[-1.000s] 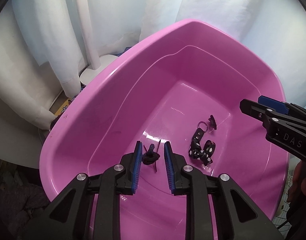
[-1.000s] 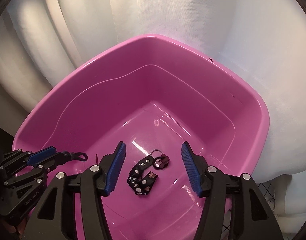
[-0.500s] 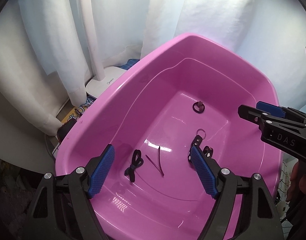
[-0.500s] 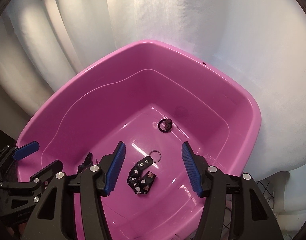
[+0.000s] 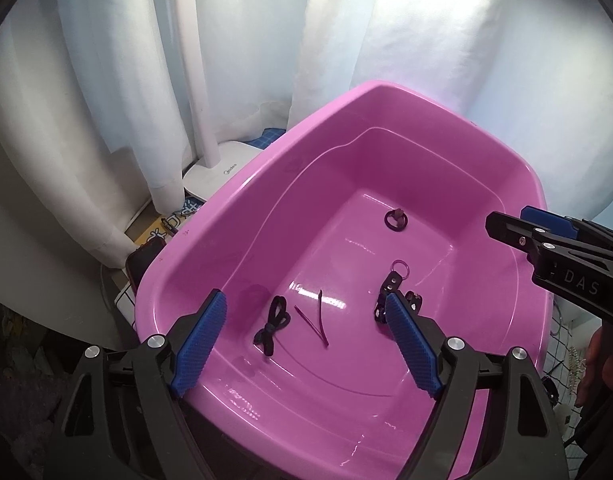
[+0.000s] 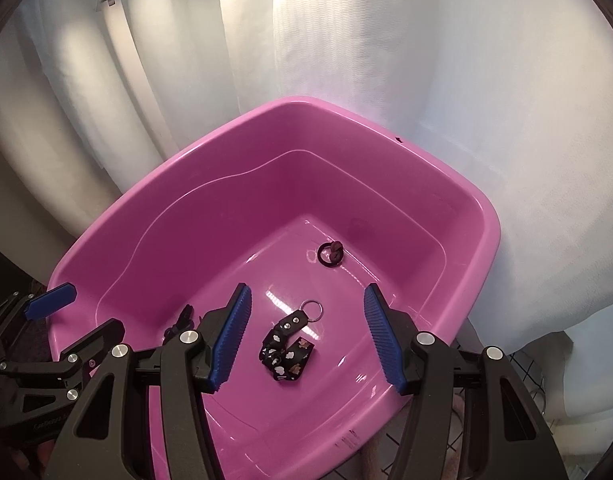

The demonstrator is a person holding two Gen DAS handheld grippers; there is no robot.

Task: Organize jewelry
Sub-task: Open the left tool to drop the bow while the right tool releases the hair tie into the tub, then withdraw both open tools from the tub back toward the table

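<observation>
Count: one pink tub [image 5: 242, 208]. Inside: one black bow [image 5: 272, 325], one thin strip [image 5: 316, 320], one ring [image 5: 396, 219], one patterned keychain strap [image 6: 287, 347]. Two grippers [image 5: 306, 346] [image 6: 306, 338].

The left gripper's blue finger [image 5: 412, 346] hides the lower part of the patterned strap [image 5: 390, 282].

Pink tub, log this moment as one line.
pink tub: black bow, ring, patterned key strap inside | left gripper: just opened, empty | right gripper: open, empty

Left gripper [image 5: 306, 344] and right gripper [image 6: 306, 336]: black angular plastic frames, silver screw heads at the joints, blue ribbed finger pads [image 6: 231, 336]. White "DAS" lettering marks the right gripper's side.
</observation>
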